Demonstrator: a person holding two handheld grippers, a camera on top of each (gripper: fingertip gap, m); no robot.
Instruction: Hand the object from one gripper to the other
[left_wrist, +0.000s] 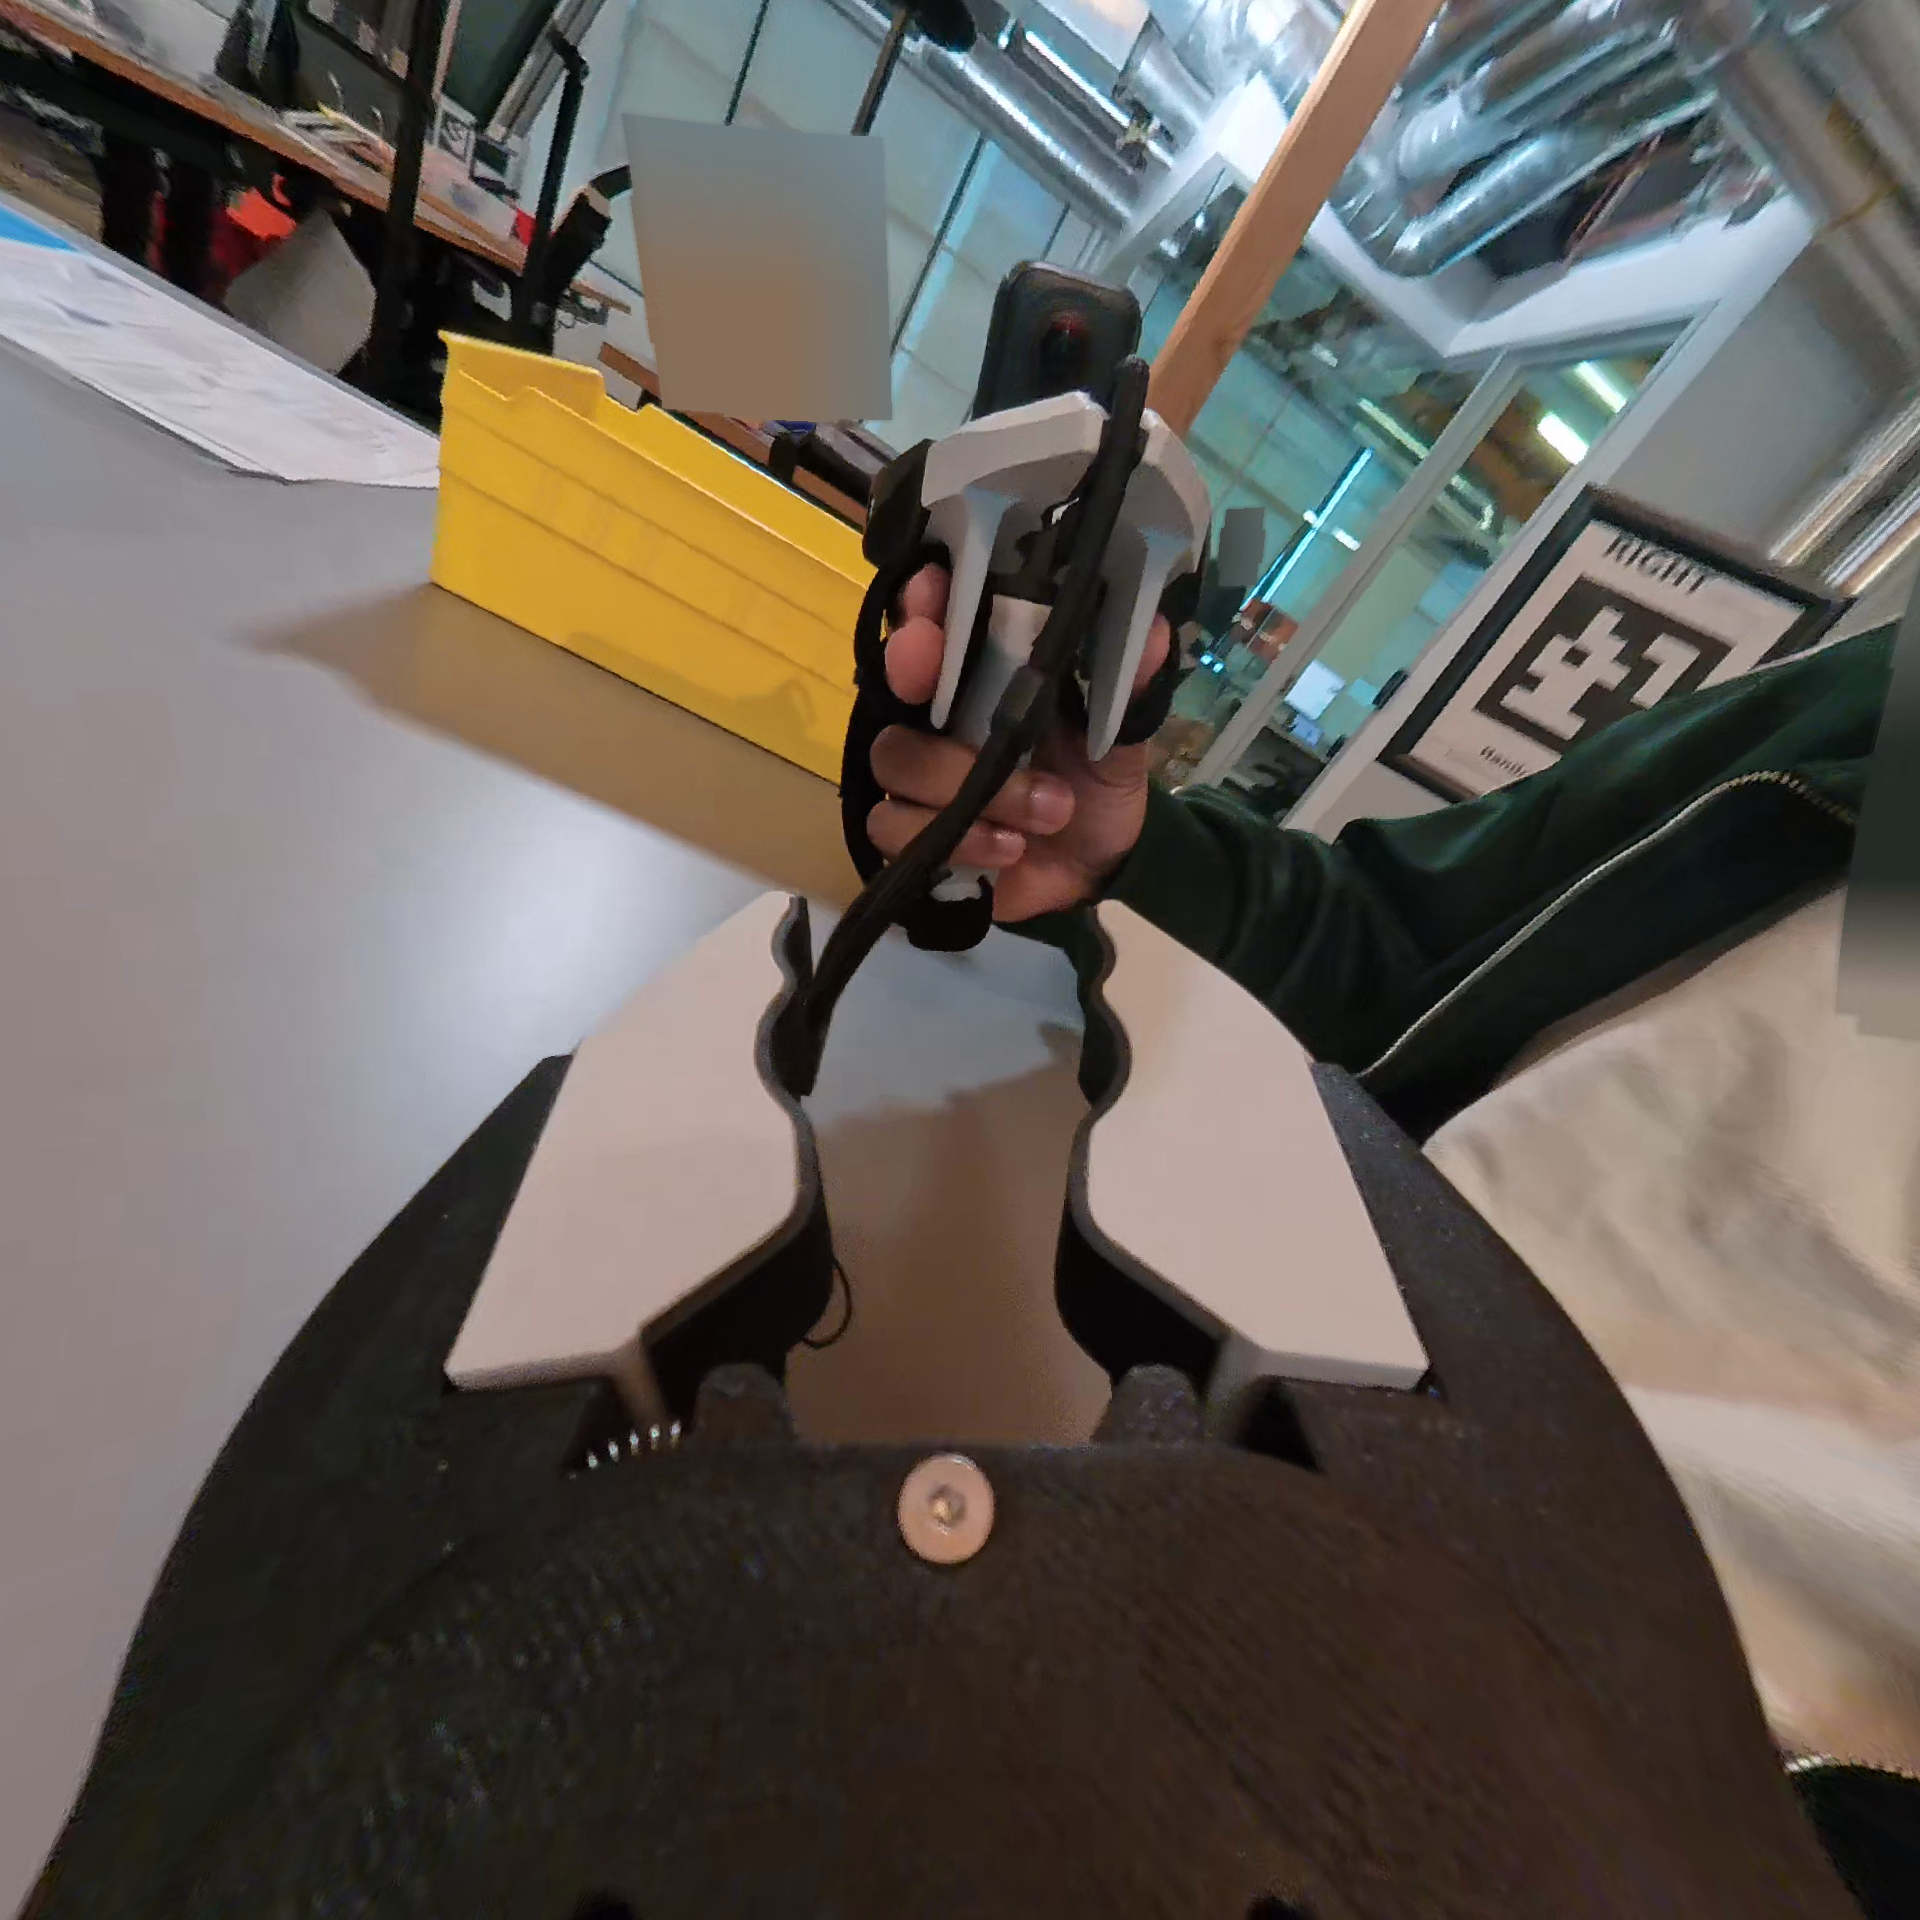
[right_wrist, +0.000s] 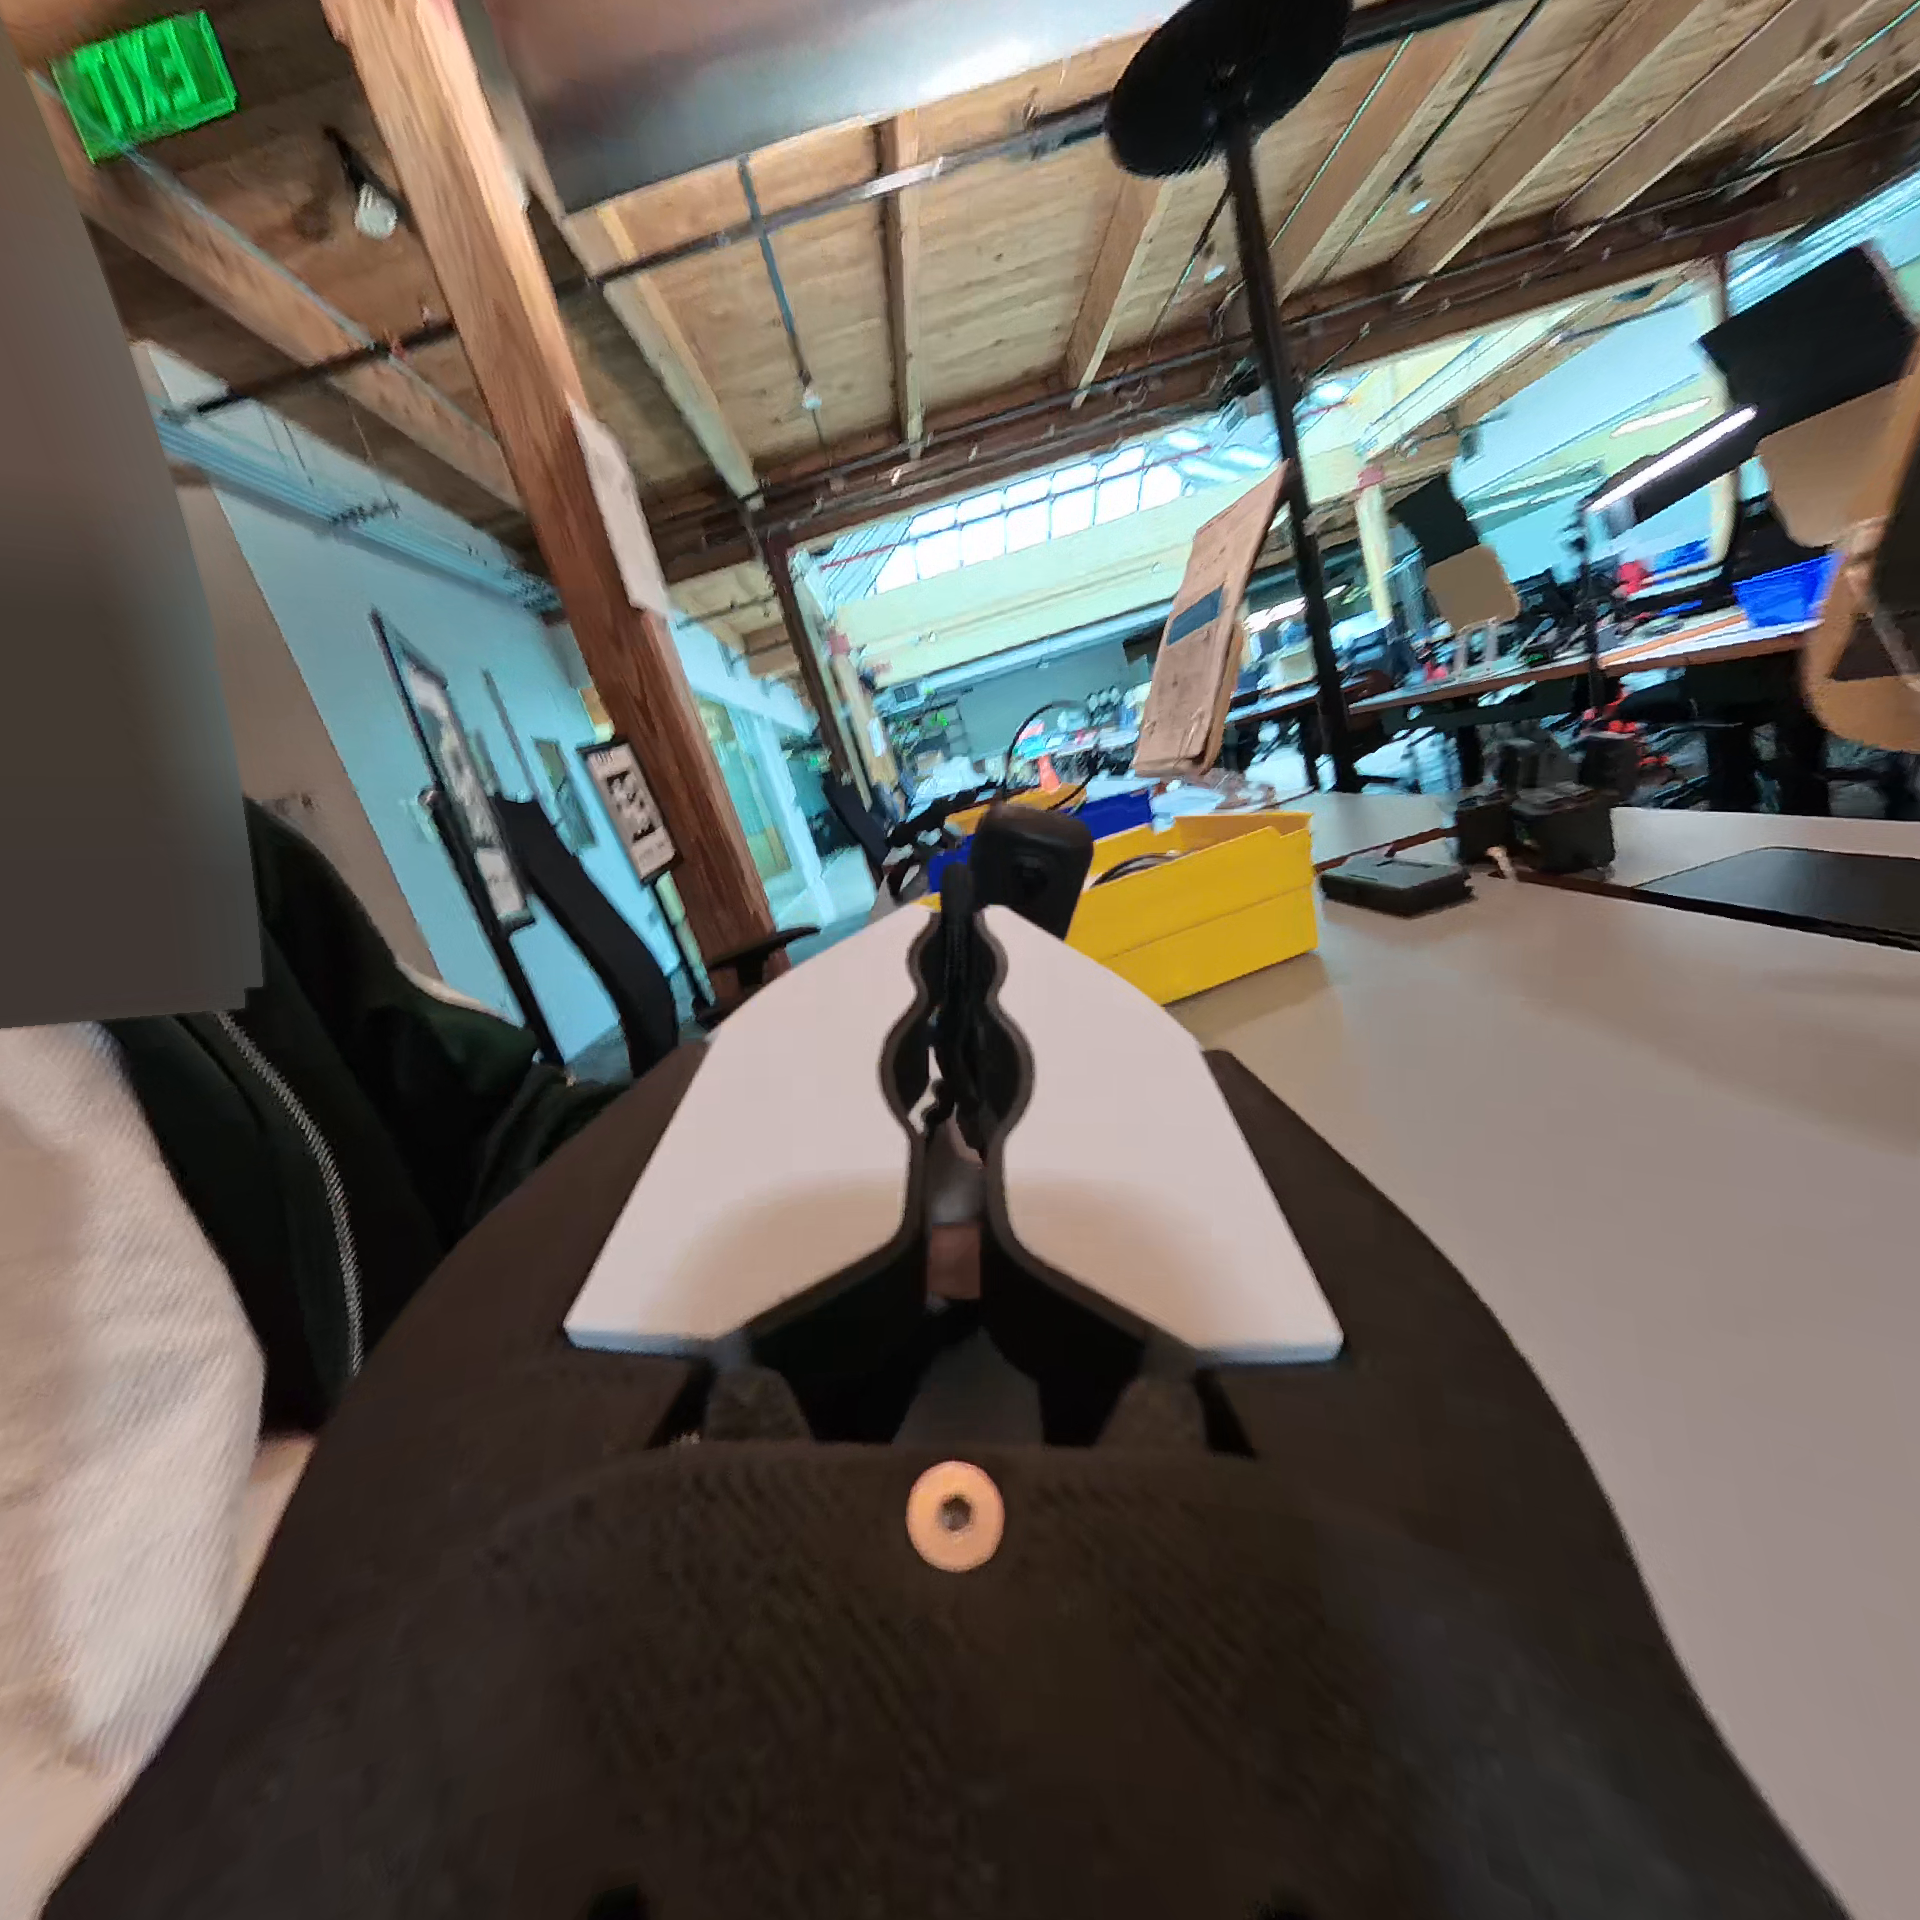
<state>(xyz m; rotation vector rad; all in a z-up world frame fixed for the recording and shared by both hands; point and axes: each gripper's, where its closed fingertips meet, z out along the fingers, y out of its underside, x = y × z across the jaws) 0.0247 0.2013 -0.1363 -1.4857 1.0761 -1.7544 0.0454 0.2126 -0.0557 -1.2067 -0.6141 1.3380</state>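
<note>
- The right gripper (right_wrist: 958, 1023) is clamped tight on a black braided cord (right_wrist: 961, 997), which runs up between the wavy inner edges of its white fingers (right_wrist: 800, 1122).
- The left gripper (left_wrist: 940, 997) is spread wide with only table showing in the gap. The lower end of that same cord (left_wrist: 940, 842) hangs down against the inner edge of its left finger (left_wrist: 665, 1122), but nothing is pinching it there.
- From the left wrist view, the right gripper faces the camera, tips pointing down, held by a hand (left_wrist: 987, 800) in a dark green sleeve (left_wrist: 1455, 914). It sits right in front and blocks part of the background.
- A yellow bin (left_wrist: 623, 540) sits on the grey table (left_wrist: 260, 883) just behind the grippers.
- In the right wrist view there's a small black box (right_wrist: 1397, 883) farther along the table, and a wooden post (right_wrist: 582, 499) off to the left.
</note>
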